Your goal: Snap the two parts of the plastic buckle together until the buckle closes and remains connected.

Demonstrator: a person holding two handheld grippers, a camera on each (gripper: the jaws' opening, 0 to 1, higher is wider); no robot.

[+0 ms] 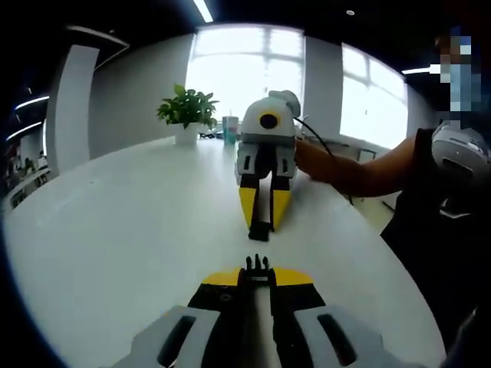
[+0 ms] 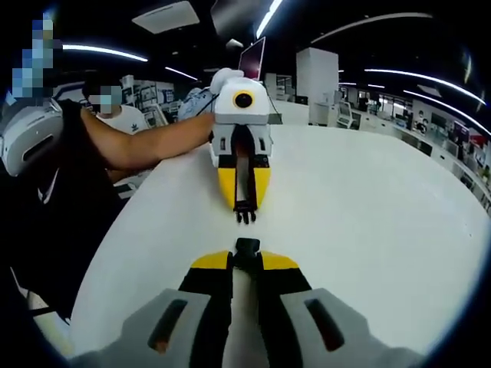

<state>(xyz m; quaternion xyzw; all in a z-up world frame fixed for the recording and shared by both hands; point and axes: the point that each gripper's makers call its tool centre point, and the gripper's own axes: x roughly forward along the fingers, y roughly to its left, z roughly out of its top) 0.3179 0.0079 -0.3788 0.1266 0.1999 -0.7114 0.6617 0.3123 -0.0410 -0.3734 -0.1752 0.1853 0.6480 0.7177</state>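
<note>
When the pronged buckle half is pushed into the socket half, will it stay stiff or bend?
The pronged buckle half looks like thin black plastic, so its prongs probably flex slightly. It seems small and light, so it could twist in the left gripper unless aligned with the socket half.

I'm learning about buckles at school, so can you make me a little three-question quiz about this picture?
1. True or false: the two buckle halves are already snapped together.
2. Which half does the left tool hold? A) the pronged part B) the socket part C) nothing
3. Fill in: behind the right tool, on the white table, stands a potted ____.

Key
1. False: a gap of table shows between the halves.
2. A: the prongs stick out from between its yellow tips, while the right tool grips the socket.
3. plant
</note>
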